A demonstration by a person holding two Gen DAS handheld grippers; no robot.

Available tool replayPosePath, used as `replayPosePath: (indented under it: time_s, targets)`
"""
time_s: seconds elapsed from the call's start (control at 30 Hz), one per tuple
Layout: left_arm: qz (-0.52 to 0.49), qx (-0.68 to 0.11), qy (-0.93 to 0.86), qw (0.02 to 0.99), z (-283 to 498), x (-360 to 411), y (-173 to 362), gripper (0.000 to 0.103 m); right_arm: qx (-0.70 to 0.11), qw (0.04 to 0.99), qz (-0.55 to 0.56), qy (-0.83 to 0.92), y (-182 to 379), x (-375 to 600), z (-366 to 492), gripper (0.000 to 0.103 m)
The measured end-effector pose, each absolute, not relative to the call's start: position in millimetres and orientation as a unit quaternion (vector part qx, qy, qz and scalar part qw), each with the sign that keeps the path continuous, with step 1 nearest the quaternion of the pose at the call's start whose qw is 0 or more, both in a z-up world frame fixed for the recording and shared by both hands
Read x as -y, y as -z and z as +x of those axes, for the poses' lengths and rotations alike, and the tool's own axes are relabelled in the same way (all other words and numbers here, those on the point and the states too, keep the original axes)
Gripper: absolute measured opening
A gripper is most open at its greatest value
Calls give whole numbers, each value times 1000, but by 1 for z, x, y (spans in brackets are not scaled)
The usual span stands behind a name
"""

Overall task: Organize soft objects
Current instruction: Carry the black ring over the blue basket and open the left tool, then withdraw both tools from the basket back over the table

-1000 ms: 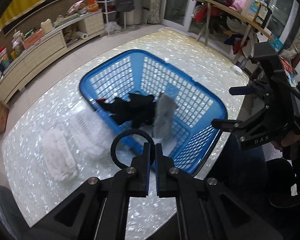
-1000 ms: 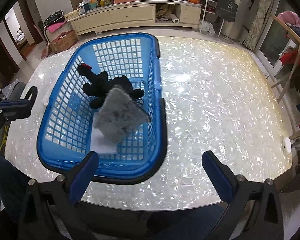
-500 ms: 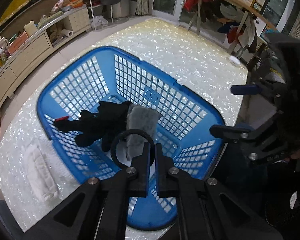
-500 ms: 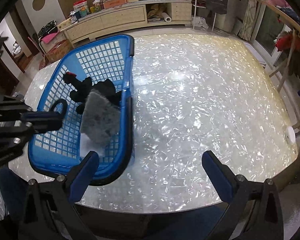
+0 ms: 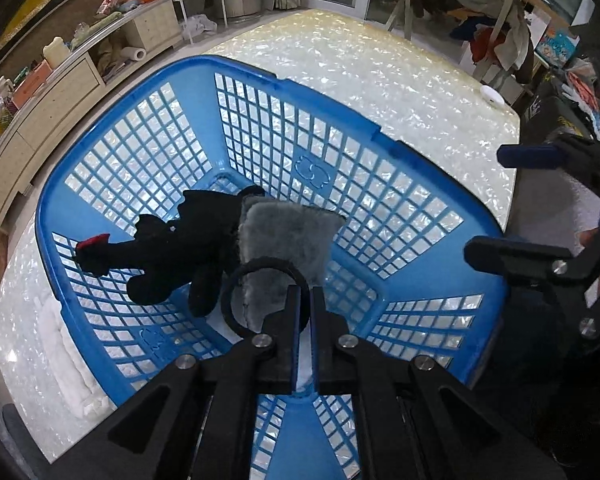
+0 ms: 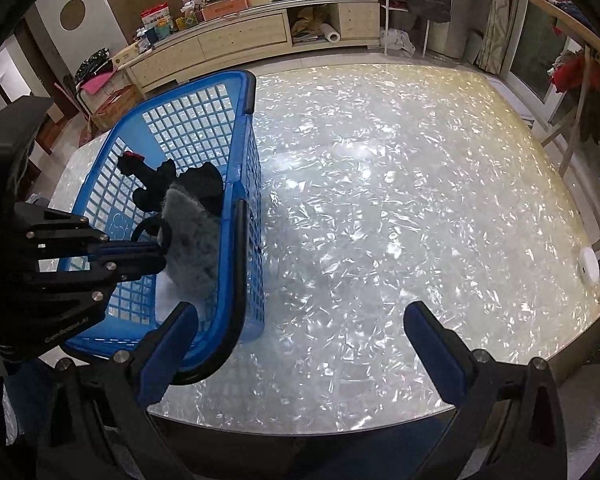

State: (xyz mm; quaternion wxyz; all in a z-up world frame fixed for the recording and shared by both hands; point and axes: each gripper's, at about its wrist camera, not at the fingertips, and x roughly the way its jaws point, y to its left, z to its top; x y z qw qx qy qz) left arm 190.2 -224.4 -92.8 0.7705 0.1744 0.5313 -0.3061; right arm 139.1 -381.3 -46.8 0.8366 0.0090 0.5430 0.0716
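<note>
One basket point(image 5: 476, 216); two plush toys point(image 5: 168, 248)

Black hair tie point(image 5: 265, 268) hangs above grey furry pad point(image 5: 286, 230) in blue basket point(image 5: 416, 184).

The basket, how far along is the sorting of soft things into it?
Done: a black plush toy and a grey fuzzy pad already lie inside the blue basket. In hand: the left gripper is shut on a black ring, held over the basket above the pad. The right gripper is open and holds nothing. Left: release the ring, then fetch the white cloth on the table beside the basket.
</note>
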Motion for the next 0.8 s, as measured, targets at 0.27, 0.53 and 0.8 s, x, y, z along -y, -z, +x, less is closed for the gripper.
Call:
replayPosePath:
  time_s: [0.27,0.53,0.8]
  targets:
    - [189,-509,295,786,188,227,87,50,-540,839,8,-69,43,383,136,103]
    - [196,-491,290,798,179,223,67,78,-535,843,3,-64,35,382,129,103]
    - [209,-463,260,822,165,206,46,84,-526,848,-2,-68,24,371,122,103]
